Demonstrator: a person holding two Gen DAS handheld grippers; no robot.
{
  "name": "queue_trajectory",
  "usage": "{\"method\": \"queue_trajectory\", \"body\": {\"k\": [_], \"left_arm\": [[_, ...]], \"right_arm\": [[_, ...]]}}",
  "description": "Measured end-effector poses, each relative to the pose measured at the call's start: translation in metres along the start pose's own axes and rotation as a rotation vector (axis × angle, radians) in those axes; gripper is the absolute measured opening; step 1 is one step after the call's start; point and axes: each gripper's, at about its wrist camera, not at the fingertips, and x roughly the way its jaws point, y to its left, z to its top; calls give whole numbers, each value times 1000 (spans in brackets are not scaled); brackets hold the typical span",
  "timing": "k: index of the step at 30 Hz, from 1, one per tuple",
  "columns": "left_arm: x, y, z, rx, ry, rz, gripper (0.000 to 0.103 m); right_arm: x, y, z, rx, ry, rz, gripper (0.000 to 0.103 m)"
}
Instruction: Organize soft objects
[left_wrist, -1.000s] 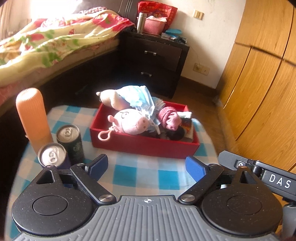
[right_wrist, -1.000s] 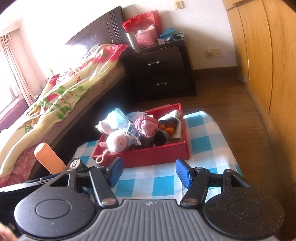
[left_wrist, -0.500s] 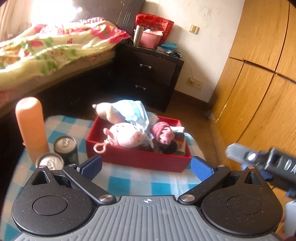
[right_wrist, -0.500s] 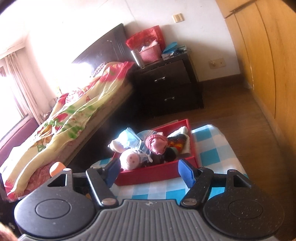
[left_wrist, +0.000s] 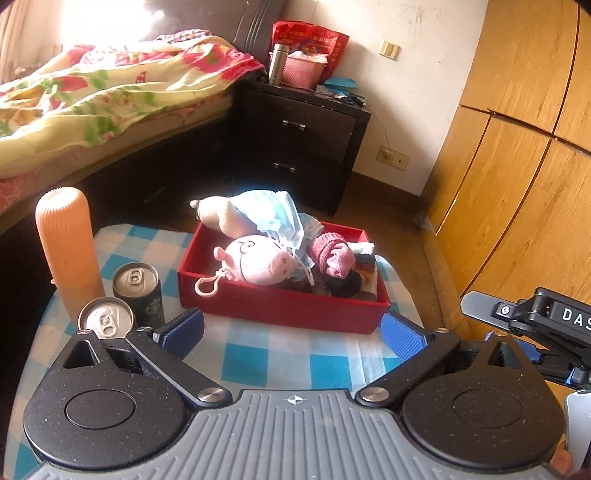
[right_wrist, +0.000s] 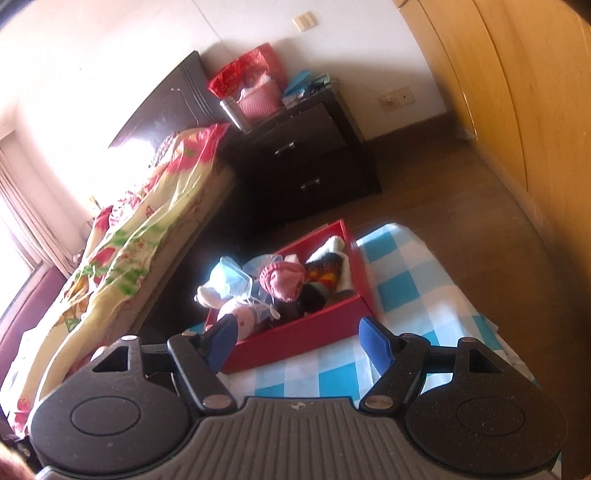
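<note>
Looking along my left claw (left_wrist: 291, 334), I am holding it spread as wide as it goes, with nothing between its blue pads (left_wrist: 184, 328); it is hovering over the checked cloth (left_wrist: 258, 354), short of the red box (left_wrist: 280, 306), which I judge is a waiting pose rather than a reach. The soft things are already lying in that box: a pink pig toy (left_wrist: 258, 260) at the near left with its clip loop hanging over the wall, a blue face mask (left_wrist: 275, 212) draped over a pale plush (left_wrist: 216, 214) at the far side, and a pink knitted hat (left_wrist: 332, 254) toward the right, beside darker rolled pieces I cannot name. Two drink cans (left_wrist: 138, 293) and a tall orange bottle (left_wrist: 68, 240) are standing to the left, outside the box, presumably because they are hard things and are not being sorted in. My right claw's body is showing at the right edge.

Looking along my right claw (right_wrist: 295, 341), the view is tilting; its jaws are opening, roughly half spread, and nothing is sitting between them; they are pointing at the box's near wall. The pile is heaping above the rim, so I am guessing the sorting is nearly or wholly done.
</note>
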Motion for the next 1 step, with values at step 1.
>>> {"method": "queue_trajectory", "body": {"k": [1], "left_arm": [[0, 0, 0, 0, -1, 3, 97]], "right_arm": [[0, 0, -1, -1, 3, -2, 51]]}}
